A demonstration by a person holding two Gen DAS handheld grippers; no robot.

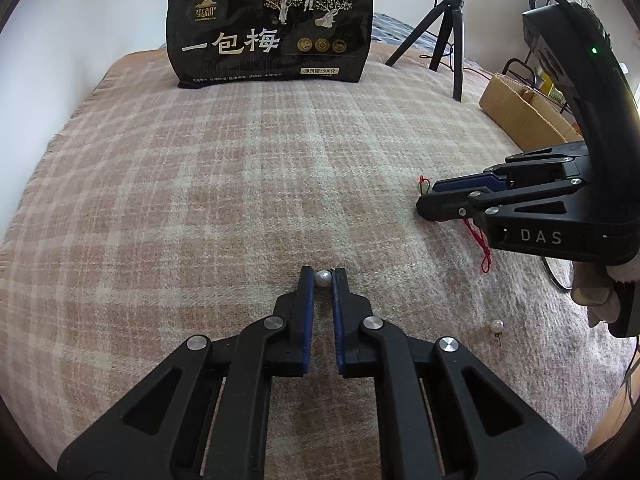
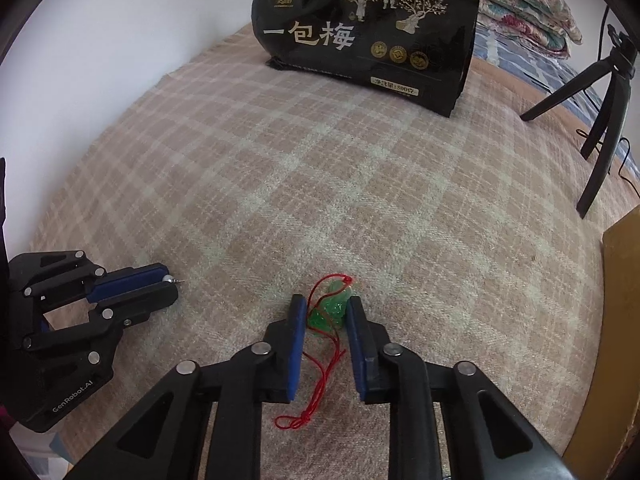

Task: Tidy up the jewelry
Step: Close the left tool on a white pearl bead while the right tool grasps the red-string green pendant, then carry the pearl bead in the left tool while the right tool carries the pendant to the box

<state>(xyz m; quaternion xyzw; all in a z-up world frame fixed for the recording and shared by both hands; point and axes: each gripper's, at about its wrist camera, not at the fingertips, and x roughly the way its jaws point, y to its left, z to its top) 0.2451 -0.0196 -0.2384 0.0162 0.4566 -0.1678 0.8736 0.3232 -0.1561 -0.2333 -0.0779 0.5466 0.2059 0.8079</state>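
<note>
My left gripper (image 1: 322,277) is shut on a white pearl earring (image 1: 322,278), pinched between its blue pads just above the plaid blanket (image 1: 224,184); it also shows in the right wrist view (image 2: 170,282). A second pearl earring (image 1: 496,325) lies on the blanket to the right. My right gripper (image 2: 326,307) is closed around a green pendant (image 2: 332,307) on a red cord (image 2: 316,392) that trails back between the fingers. In the left wrist view the right gripper (image 1: 426,196) rests low on the blanket with the red cord (image 1: 480,244) beneath it.
A black snack bag (image 1: 272,26) stands upright at the far side of the bed. A black tripod (image 1: 448,32) with a ring light stands at the right. A cardboard box (image 1: 520,108) sits beyond the bed's right edge. Folded quilts (image 2: 528,12) lie behind the bag.
</note>
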